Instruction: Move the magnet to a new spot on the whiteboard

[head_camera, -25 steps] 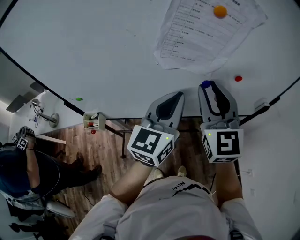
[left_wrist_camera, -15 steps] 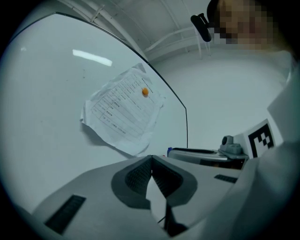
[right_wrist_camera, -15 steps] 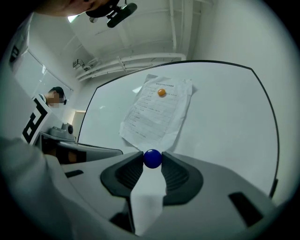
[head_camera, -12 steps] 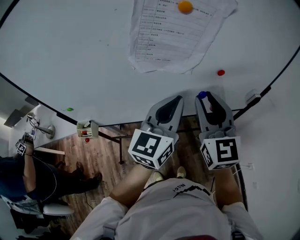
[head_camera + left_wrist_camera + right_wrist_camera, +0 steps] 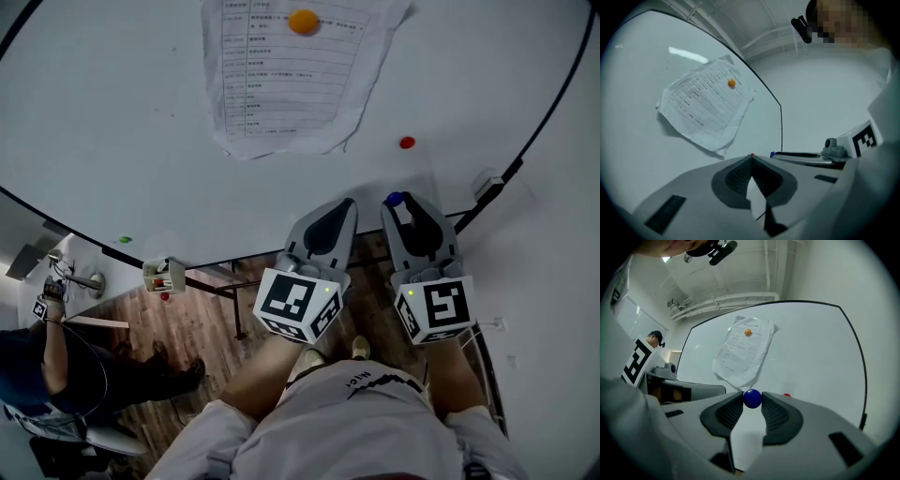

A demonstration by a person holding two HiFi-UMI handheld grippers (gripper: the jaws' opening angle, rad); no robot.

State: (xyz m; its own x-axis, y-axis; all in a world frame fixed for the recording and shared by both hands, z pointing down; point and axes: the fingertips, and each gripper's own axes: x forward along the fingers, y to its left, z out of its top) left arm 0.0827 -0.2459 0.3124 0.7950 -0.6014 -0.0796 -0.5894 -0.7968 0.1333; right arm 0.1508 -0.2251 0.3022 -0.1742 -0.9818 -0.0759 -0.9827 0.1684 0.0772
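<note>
Over on the left, the whiteboard is bare beside the paper. Down at its bottom edge, left gripper is squeezed together, empty; right gripper pinches the blue magnet, red magnet near above it.

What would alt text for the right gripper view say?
The right gripper pinches a blue magnet at its jaw tips, facing a whiteboard. A paper hangs there under an orange magnet; a red magnet sits lower right.
</note>
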